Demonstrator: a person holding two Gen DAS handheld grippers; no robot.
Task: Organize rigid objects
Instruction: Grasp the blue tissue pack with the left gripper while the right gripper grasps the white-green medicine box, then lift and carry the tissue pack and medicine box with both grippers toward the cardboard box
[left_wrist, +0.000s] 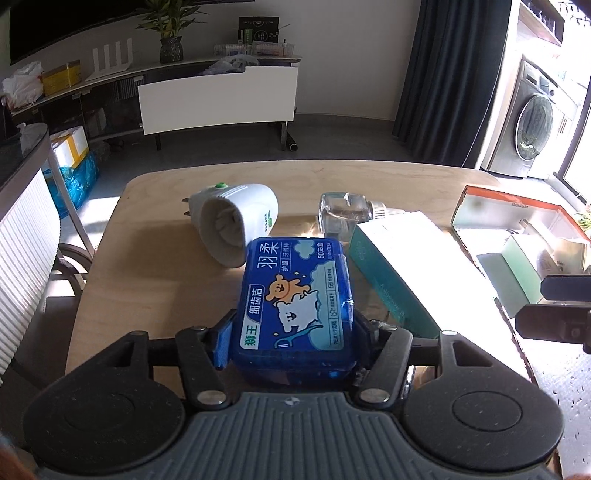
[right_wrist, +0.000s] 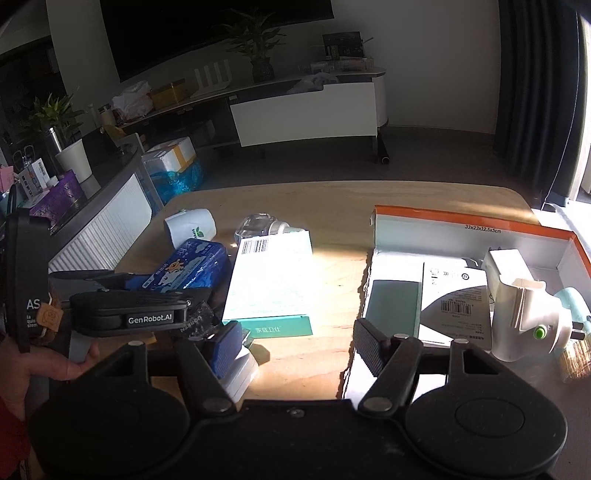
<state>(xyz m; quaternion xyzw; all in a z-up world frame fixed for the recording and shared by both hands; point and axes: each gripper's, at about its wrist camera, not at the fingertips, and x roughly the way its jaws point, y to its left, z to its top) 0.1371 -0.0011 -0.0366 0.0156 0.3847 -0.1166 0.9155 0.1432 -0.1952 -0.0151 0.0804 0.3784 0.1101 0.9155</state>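
My left gripper (left_wrist: 291, 332) is shut on a blue floss-pick box (left_wrist: 295, 302) and holds it above the wooden table (left_wrist: 155, 258); the box also shows in the right wrist view (right_wrist: 188, 269). Beyond it lie a white plug-in device (left_wrist: 236, 218), a clear glass bottle (left_wrist: 343, 214) and a white-and-teal carton (left_wrist: 391, 266). My right gripper (right_wrist: 299, 343) is open and empty, just left of an orange-rimmed cardboard box (right_wrist: 476, 229) that holds a white plug-in device (right_wrist: 521, 306) and flat cartons (right_wrist: 454, 295).
The table's far edge and left edge are rounded, with a chair (left_wrist: 26, 236) at the left. A TV console (left_wrist: 218, 99) stands on the floor beyond. A washing machine (left_wrist: 532, 129) is at the far right.
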